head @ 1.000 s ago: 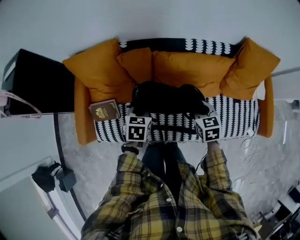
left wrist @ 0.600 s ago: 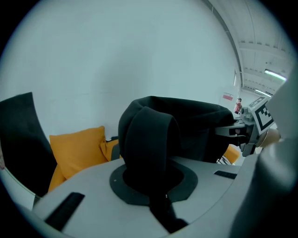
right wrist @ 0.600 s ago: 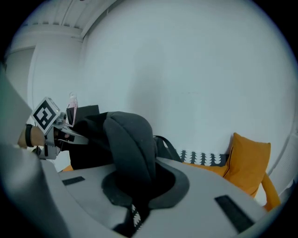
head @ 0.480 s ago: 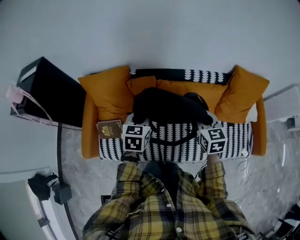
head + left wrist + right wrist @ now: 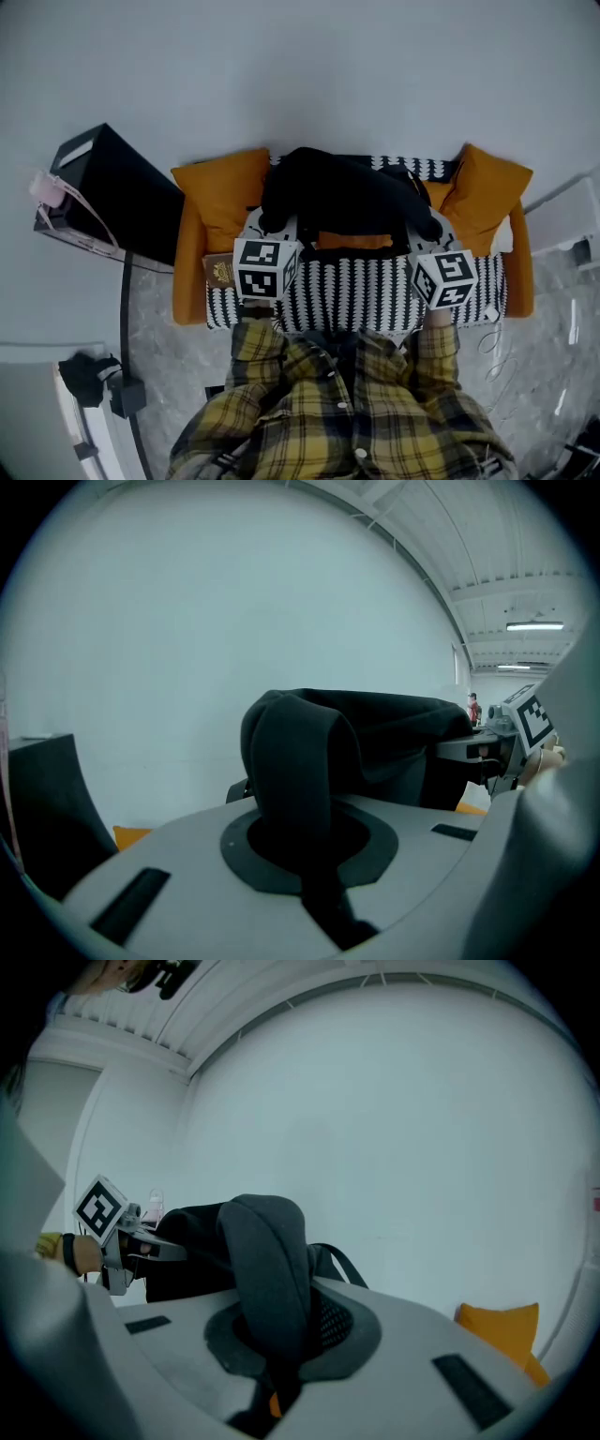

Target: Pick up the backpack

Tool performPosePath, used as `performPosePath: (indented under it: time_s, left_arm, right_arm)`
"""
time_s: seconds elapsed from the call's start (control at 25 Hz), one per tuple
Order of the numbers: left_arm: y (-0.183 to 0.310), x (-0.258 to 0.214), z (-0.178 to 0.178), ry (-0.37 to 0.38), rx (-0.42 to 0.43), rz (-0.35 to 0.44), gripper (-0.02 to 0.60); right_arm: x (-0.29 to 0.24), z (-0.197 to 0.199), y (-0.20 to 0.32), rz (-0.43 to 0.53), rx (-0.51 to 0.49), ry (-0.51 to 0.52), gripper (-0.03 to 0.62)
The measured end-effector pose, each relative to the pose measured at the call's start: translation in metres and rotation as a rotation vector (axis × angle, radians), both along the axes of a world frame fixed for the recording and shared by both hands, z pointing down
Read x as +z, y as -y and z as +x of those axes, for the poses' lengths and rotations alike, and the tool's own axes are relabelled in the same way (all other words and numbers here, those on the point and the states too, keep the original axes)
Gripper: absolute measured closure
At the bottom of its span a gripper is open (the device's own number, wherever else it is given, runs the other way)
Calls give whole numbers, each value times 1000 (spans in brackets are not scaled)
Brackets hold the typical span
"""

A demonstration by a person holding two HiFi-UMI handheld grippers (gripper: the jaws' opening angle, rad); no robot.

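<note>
matt black cloth backpack (image 5: 347, 192), soft orange cloth cushions (image 5: 220, 187), glossy stone floor (image 5: 534, 366)

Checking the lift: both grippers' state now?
Left gripper: shut on the backpack, by a strap.
Right gripper: shut on the backpack, by the other strap.

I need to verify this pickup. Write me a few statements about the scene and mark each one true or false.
1. The left gripper and the right gripper are both shut on the backpack's straps. True.
2. The backpack lies flat on the sofa seat. False: it hangs held up above the seat.
3. The cushions are blue. False: they are orange.
4. A small brown book lies on the sofa near the left gripper. True.
</note>
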State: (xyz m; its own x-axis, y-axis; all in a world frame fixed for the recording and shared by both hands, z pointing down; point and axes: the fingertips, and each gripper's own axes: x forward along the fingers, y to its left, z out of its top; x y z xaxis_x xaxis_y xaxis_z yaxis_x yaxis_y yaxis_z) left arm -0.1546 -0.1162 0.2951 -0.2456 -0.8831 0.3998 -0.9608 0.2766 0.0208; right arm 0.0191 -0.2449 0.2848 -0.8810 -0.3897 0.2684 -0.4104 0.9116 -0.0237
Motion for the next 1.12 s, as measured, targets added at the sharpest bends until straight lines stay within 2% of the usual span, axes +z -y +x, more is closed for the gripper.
performPosePath:
  time_s: [0.24,0.48,1.12]
  left_arm:
    - [-8,-53,2,41,6,78,549]
    - [-14,-84,8,64,22,141,549]
    - [-12,-89,24,59,47,158,549]
  right_arm:
    - [-54,5,-11,78,-14,61,565]
    - [-79,13,-19,102,-25,104,565]
    - [-86,31,-23,89,-35,117,565]
